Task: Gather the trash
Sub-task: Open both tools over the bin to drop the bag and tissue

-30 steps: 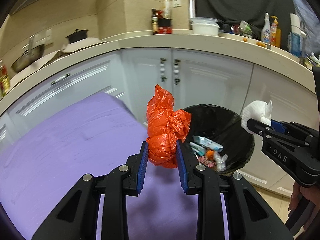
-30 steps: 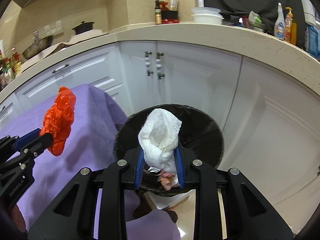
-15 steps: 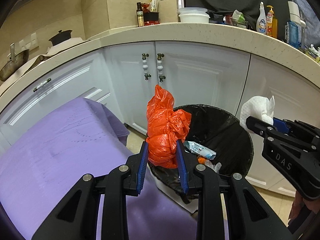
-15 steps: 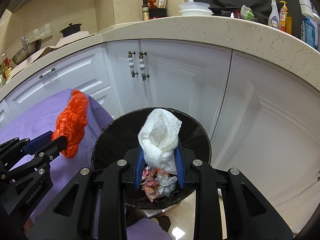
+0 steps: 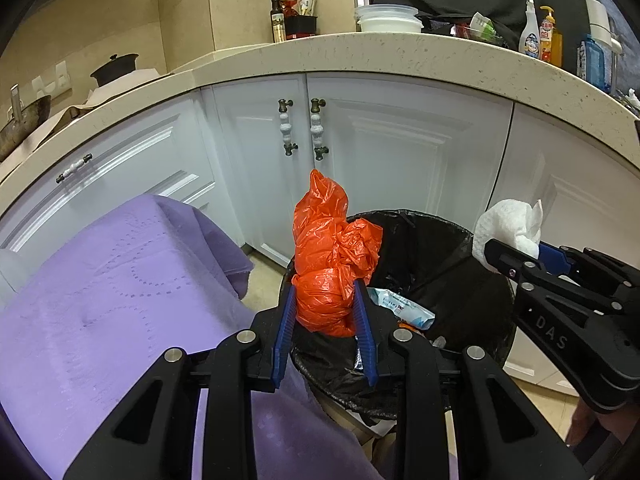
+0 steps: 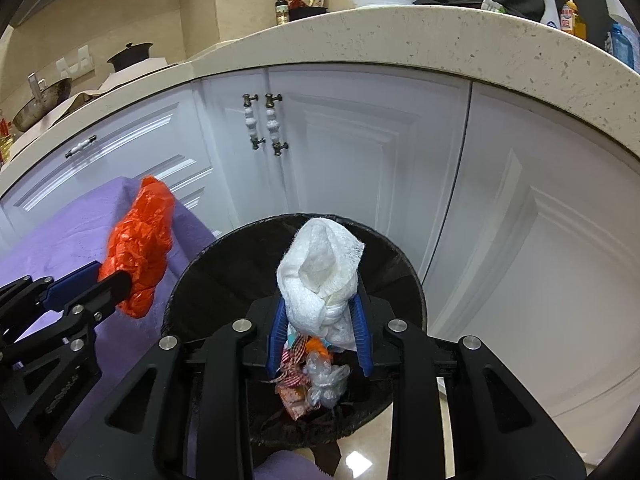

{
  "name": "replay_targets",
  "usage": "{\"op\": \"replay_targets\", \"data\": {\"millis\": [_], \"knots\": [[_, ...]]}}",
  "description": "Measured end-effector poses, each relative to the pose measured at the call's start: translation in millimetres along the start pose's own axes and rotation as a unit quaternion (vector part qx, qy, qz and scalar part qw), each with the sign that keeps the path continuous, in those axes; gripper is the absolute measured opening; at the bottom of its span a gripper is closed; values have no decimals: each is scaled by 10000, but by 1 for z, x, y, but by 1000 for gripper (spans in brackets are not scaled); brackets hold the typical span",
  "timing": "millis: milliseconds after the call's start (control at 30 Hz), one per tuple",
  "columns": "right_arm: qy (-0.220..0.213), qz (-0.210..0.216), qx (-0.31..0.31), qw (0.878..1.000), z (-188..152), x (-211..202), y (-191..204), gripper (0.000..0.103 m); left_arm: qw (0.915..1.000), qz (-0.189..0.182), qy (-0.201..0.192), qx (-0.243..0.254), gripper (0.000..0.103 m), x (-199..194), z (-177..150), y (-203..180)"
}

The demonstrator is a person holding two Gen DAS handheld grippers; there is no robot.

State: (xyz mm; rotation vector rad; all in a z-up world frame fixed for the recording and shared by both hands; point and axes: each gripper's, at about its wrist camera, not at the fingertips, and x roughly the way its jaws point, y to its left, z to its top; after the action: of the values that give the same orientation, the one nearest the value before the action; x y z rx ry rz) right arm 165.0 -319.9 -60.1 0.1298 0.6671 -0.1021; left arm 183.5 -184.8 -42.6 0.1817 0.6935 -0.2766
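My left gripper point(image 5: 325, 312) is shut on a crumpled orange plastic bag point(image 5: 332, 256) and holds it over the near left rim of a bin with a black liner point(image 5: 432, 248). The bag also shows in the right wrist view point(image 6: 140, 248). My right gripper point(image 6: 320, 328) is shut on a wad of white paper towel point(image 6: 324, 276) and holds it above the open bin point(image 6: 192, 280). The towel also shows in the left wrist view point(image 5: 508, 224), over the bin's right rim. Wrappers and clear plastic point(image 6: 312, 376) lie inside the bin.
A table with a purple cloth point(image 5: 100, 300) stands left of the bin. White cabinet doors point(image 5: 400, 160) under a speckled counter point(image 5: 400, 52) close off the space behind it. Bottles point(image 5: 540, 36) and bowls point(image 5: 386, 18) stand on the counter. Tiled floor point(image 6: 452, 412) lies below.
Both grippers have moved forward off the purple table and closer to the bin, each still holding its trash. The bin now fills more of both views.
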Motion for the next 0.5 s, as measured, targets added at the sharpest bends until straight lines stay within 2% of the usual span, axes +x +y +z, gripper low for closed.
{"op": "replay_targets", "data": {"millis": [33,67,133,500], "knots": [[17,6,10,10000,0,1,0,42,10000,-22,13,-38,33,1,1,1],[13,-10,22,10000,-1,3,0,45,10000,-40,29,-65,35,2,2,2],[10,-42,33,10000,-1,5,-1,46,9999,-29,41,-135,46,3,3,4],[-26,-114,83,9999,-1,1,-4,53,9999,-28,-43,-155,59,0,4,5]]}}
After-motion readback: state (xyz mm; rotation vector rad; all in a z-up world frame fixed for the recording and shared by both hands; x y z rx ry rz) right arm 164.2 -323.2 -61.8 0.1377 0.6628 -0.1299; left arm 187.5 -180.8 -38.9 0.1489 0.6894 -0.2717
